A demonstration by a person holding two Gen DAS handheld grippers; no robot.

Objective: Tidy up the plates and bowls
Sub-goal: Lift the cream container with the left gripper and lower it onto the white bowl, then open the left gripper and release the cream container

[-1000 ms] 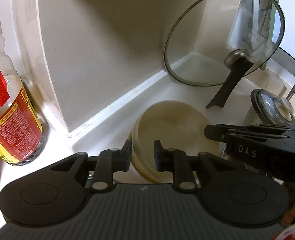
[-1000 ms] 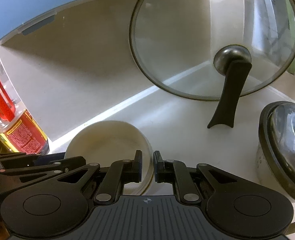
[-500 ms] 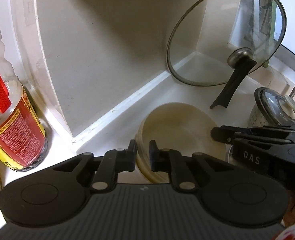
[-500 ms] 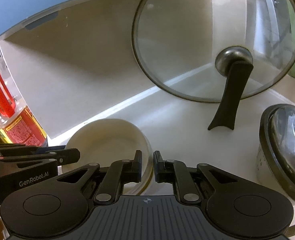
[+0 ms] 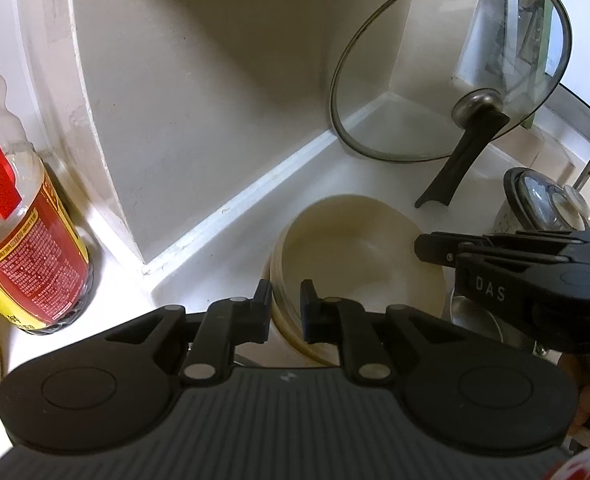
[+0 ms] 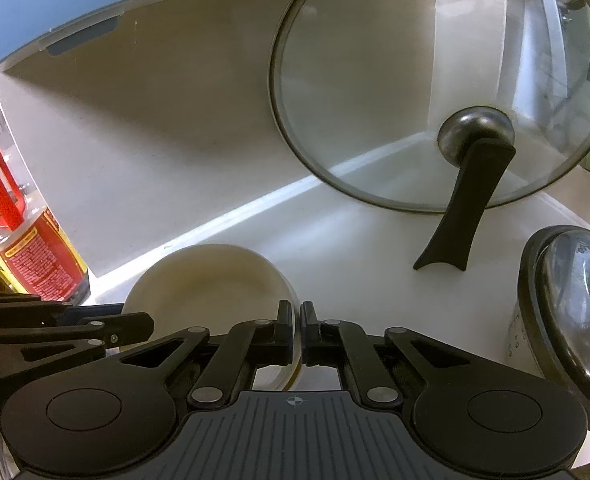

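Bowls: you have one cream stack on the white counter near the corner, at least two nested by the rims, exact count unclear. Left to right around it stand one red-labelled oil bottle, one glass lid propped against the wall, and one lidded pot. Your left gripper pinches the stack's near-left rim; your right gripper is clamped on its right rim.
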